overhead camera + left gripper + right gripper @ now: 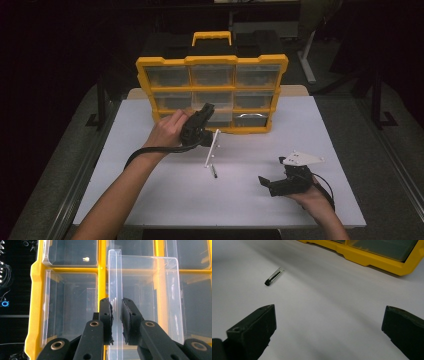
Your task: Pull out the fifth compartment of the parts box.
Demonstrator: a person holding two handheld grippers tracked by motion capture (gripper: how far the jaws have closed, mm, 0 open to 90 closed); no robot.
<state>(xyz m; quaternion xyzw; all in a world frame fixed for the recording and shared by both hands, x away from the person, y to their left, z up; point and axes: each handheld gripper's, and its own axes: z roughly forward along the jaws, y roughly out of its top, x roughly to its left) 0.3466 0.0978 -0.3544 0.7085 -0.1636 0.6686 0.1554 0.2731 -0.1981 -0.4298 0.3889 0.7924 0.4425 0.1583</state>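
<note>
On the white counter a yellow drawer organizer is stood upright, its clear middle drawer pinched by the tab in the left tool, drawn toward the hand, while the right tool is held wide, idle, beside a small vial.

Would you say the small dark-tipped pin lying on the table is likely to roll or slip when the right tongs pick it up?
Probably. The pin looks thin and round on the smooth white table, so a nudge may roll it. It looks light and glossy, so it could slip; the open right tongs must close nearly fully.
</note>
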